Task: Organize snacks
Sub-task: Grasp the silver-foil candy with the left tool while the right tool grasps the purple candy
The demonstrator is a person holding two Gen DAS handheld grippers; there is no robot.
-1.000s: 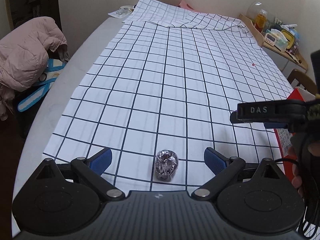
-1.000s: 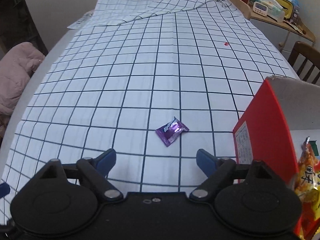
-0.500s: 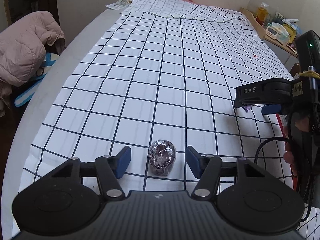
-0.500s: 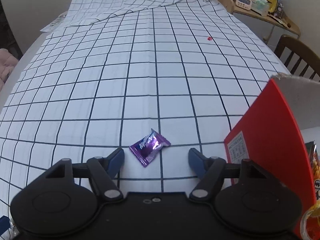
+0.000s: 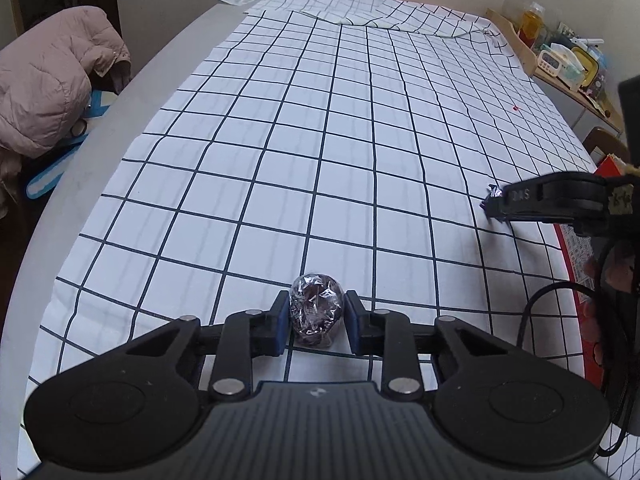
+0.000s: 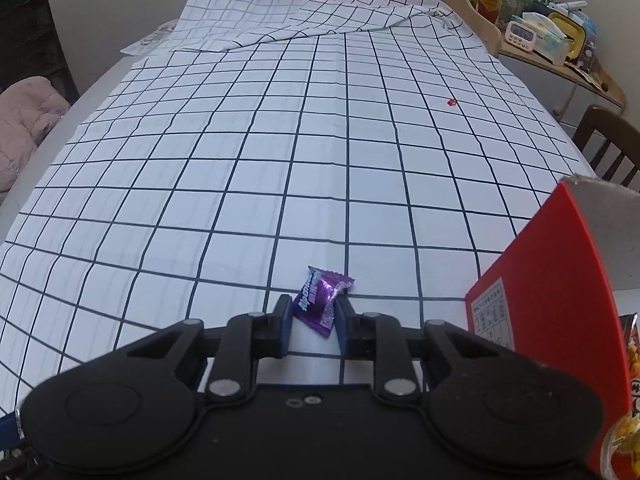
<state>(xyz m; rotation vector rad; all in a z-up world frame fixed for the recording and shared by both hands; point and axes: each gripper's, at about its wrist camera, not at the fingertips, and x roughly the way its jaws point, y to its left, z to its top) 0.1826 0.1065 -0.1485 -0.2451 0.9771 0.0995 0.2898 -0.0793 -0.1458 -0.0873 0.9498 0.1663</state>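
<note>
A roundish snack in clear crinkly wrap [image 5: 316, 306] lies on the checked tablecloth [image 5: 320, 120] near the front edge. My left gripper [image 5: 316, 316] is closing on it, and both blue pads touch its sides. In the right wrist view a purple wrapped candy [image 6: 322, 300] sits pinched between the blue pads of my right gripper [image 6: 312, 314], which is shut on it. The left wrist view shows that right gripper [image 5: 494, 208] from the side, at the far right. A red cardboard box [image 6: 552, 264] stands open just right of the candy.
An orange snack bag [image 6: 634, 344] pokes out of the box. A small red bit [image 6: 452, 101] lies far out on the cloth. A pink jacket [image 5: 44, 80] hangs left of the table. A cluttered shelf [image 5: 560, 56] and a wooden chair [image 6: 608, 140] stand at the right.
Both grippers' jaws came together from wide open: the left onto the clear-wrapped snack, the right onto the purple candy. Each snack now sits closer in between its pads.
</note>
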